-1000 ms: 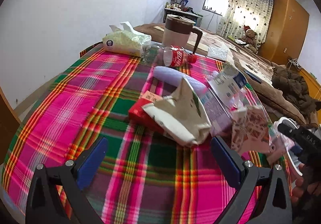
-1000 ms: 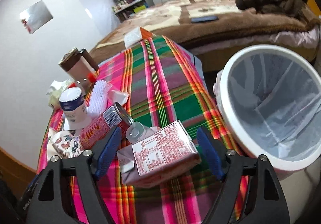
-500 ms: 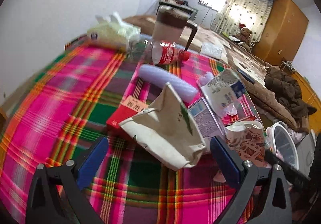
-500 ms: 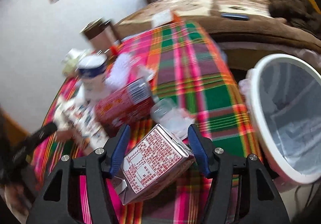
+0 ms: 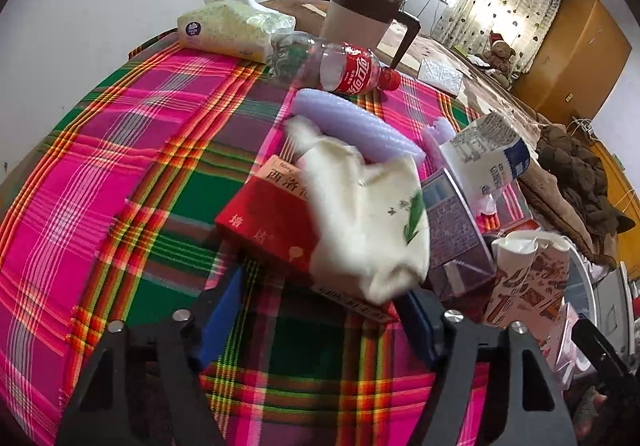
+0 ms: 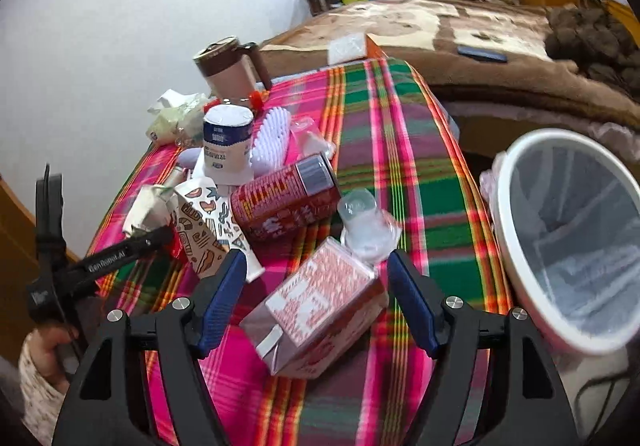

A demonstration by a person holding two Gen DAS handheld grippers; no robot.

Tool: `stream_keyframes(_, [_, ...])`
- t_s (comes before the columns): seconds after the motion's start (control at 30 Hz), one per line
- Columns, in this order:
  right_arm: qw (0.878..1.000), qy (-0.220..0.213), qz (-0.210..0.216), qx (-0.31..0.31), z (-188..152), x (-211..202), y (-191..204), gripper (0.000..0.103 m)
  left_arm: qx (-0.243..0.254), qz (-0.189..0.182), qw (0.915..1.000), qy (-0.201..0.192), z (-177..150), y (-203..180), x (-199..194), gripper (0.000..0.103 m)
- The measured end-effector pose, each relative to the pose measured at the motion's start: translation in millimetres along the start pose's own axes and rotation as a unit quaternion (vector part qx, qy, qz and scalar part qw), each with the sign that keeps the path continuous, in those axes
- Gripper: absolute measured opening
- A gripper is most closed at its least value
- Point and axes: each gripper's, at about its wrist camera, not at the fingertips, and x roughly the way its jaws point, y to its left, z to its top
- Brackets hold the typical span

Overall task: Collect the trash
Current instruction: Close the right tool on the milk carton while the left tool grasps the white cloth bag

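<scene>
Trash pile on the plaid table – both my grippers working.
My left gripper (image 5: 320,322) is closing around the red box (image 5: 268,222), pads not visibly pressing; my right gripper (image 6: 314,302) is opening – carton (image 6: 320,302) loose between.

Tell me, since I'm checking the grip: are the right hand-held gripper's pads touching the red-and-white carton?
Apart. The right wrist view shows cloth between each pad and the carton; the right hand-held gripper is opening.

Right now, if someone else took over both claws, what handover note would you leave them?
Left claw: jaws closing around the red box and cream paper bag; pads not yet pressing.
Right claw: jaws opening, red-patterned carton lying loose between them.
White bin: beside the plaid table, only its liner visible.
Done: nothing seen binned.
Left: carton, red can, milk carton, patterned cup, cola bottle.
</scene>
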Motion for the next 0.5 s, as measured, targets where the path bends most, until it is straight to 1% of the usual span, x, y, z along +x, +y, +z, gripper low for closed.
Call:
stream_keyframes(0.07, [1.000,0.000,-0.003,0.006,-3,3,1,0.074,0.002,-0.001,1.0000,-0.002,-1,2,-2,0.067])
stream_keyframes(0.17, [0.999,0.018,-0.026,0.012,-7,12,1,0.074,0.003,0.003,0.9999,-0.014,0,6,-10,0.067])
stream_keyframes(0.23, [0.999,0.017,-0.022,0.016,-10,11,-1,0.074,0.006,-0.004,0.9997,-0.023,1,5,-14,0.067])
stream_keyframes(0.27, [0.999,0.016,-0.025,0.014,-11,10,-1,0.074,0.009,-0.007,0.9996,-0.025,3,5,-15,0.071])
stream_keyframes(0.3, [0.999,0.012,-0.028,0.011,-11,8,-1,0.074,0.013,-0.001,0.9995,-0.028,4,4,-16,0.079])
stream_keyframes(0.33, [0.999,0.008,-0.035,0.003,-11,6,-1,0.074,0.019,0.009,0.9992,-0.035,5,3,-17,0.082])
stream_keyframes(0.4, [0.999,-0.001,-0.045,-0.015,-12,1,2,0.074,0.031,0.008,0.9986,-0.043,8,1,-18,0.084])
stream_keyframes(0.43, [0.999,-0.003,-0.047,-0.019,-12,-1,2,0.074,0.035,0.006,0.9983,-0.047,9,0,-18,0.086])
stream_keyframes(0.47, [0.999,-0.002,-0.044,-0.020,-13,-1,2,0.074,0.040,0.009,0.9980,-0.048,12,0,-17,0.089])
stream_keyframes(0.5, [0.999,0.000,-0.038,-0.020,-14,-1,1,0.074,0.047,0.017,0.9975,-0.050,14,0,-15,0.090])
